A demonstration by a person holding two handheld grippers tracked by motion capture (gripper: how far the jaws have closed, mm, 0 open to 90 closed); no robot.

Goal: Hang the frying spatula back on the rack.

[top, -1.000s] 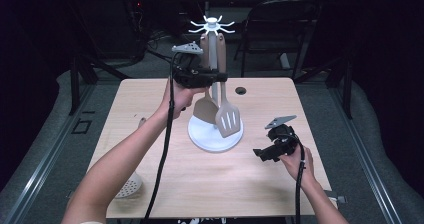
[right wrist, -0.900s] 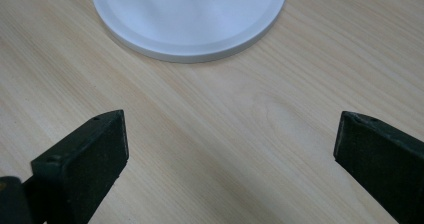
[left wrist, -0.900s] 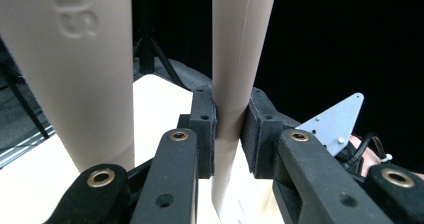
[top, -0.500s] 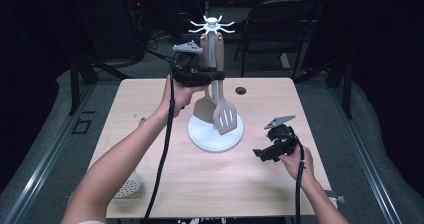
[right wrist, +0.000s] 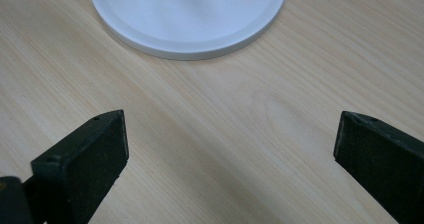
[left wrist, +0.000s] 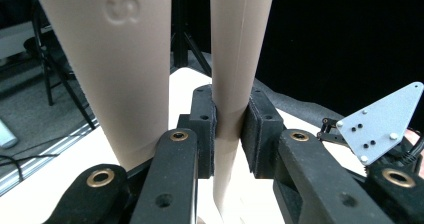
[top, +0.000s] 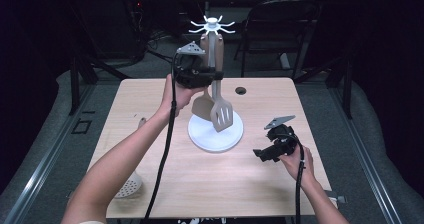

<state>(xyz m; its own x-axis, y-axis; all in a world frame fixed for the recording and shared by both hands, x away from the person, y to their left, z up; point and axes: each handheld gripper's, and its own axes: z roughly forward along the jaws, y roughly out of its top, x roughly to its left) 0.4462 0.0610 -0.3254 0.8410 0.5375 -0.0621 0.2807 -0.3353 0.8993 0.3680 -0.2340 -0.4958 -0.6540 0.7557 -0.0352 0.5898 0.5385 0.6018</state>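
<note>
The slotted spatula (top: 220,115) is a beige plastic utensil with a long, smooth handle that tapers slightly and a flat, squarish blade cut with a few long slots. It hangs upright in the upper middle of the high view, blade down, its lower edge just above the white round base (top: 215,134) of the utensil stand. In the left gripper view its handle (left wrist: 235,84) runs top to bottom through the centre of the frame.

The left gripper (top: 200,76), raised in the upper middle of the high view, has its two black pads pressed against either side of that handle, so the jaws stand only narrowly apart, clamped on the spatula.

Just behind hangs a second beige utensil (top: 202,105) with a solid blade; its wider handle (left wrist: 115,74), bearing raised lettering, fills the upper left of the left gripper view. Both hang below the stand's white hooked top (top: 212,24).

The right gripper (top: 267,153) rests low on the wooden table (top: 150,99) in the lower right of the high view, its jaws spread wide with nothing between them but bare wood.

A white perforated skimmer (top: 127,186) lies at the table's lower left edge
</note>
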